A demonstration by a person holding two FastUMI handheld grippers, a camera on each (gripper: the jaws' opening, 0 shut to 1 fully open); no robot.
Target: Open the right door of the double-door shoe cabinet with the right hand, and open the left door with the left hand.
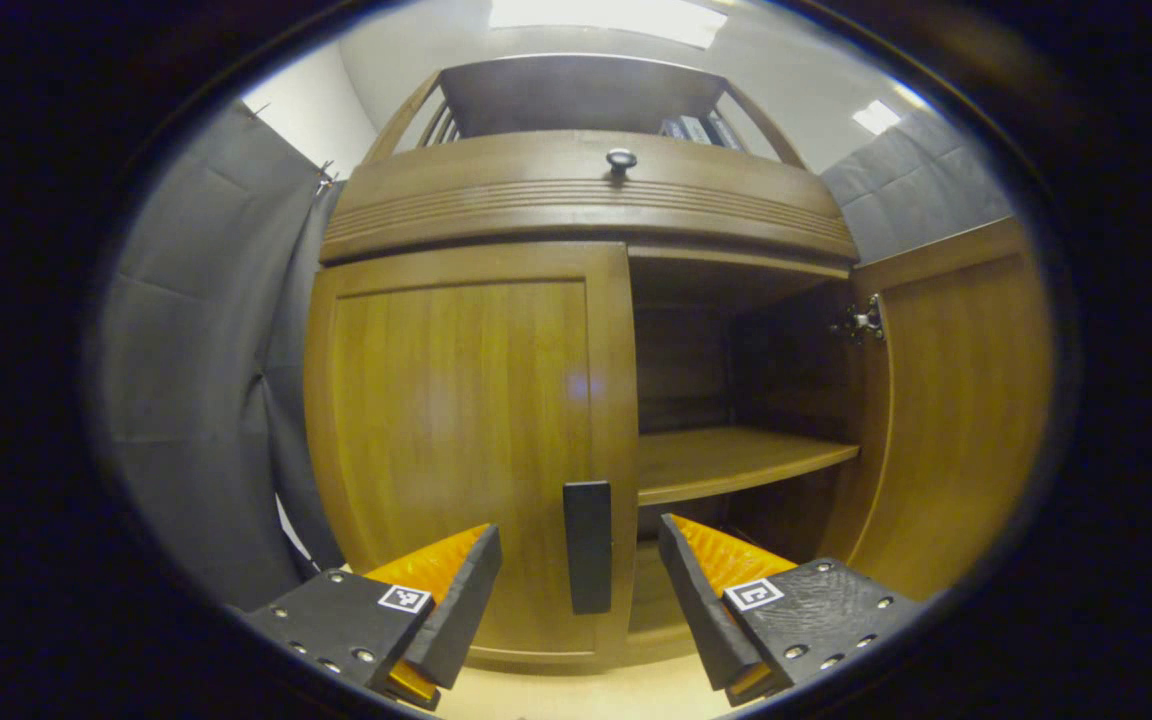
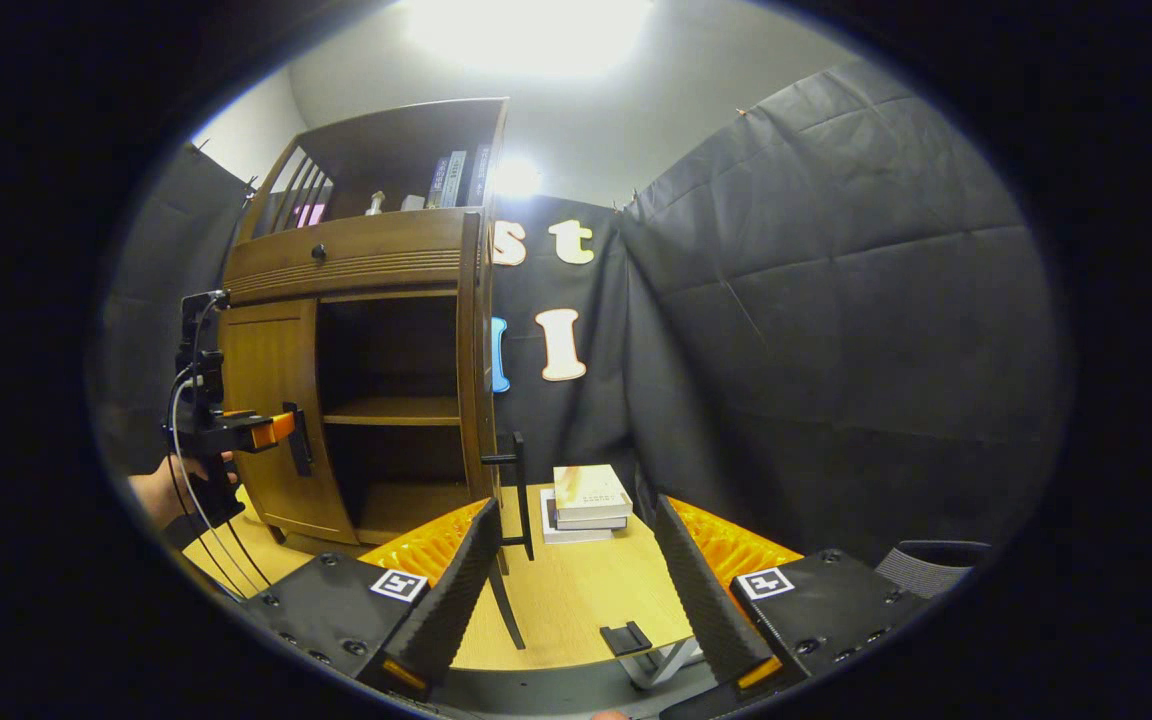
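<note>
Shoe cabinet (image 1: 576,400) dead ahead on worktop (image 2: 576,600): left door (image 1: 466,450) shut, handle (image 1: 587,546) between spread left gripper (image 1: 581,590) fingers, untouched; right door (image 1: 946,420) swung open at three o'clock. Bare shelf (image 1: 726,460) inside, depths dark. Right gripper (image 2: 576,590) fingers apart, holding nothing; books (image 2: 586,500) at twelve o'clock.

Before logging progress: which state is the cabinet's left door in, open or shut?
Shut. The left door sits flush in its frame, handle untouched between the open left hand-held gripper; the right door is swung open.

Glossy smooth wood shoe cabinet (image 1: 456,400), matt dark handle (image 1: 587,546), metal hinge (image 1: 864,322).
</note>
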